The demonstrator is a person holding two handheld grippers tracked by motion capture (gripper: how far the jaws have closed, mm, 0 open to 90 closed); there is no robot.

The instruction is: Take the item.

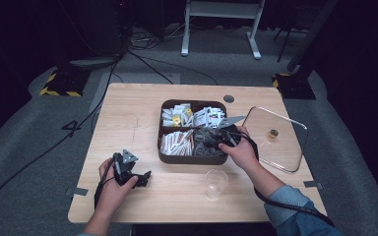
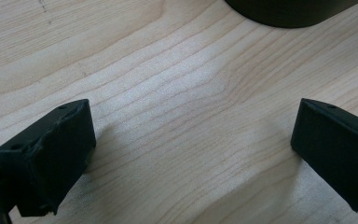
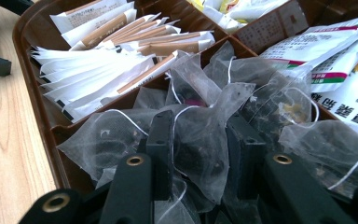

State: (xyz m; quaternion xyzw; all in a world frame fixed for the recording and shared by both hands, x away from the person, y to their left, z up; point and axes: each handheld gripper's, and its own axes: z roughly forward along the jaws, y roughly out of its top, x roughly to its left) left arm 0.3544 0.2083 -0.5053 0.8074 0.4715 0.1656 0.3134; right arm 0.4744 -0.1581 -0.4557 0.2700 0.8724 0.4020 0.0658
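Tea bag [image 3: 200, 140] in the brown box [image 3: 32, 84] pinched by right gripper [image 3: 199, 154]; left gripper [image 2: 191, 154] beside the box, jaws apart, empty.

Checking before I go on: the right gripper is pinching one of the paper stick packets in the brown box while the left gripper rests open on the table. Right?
Not quite. The right gripper is closed on a mesh tea bag, not a stick packet, as the right gripper view shows. The left gripper is indeed open over the table.
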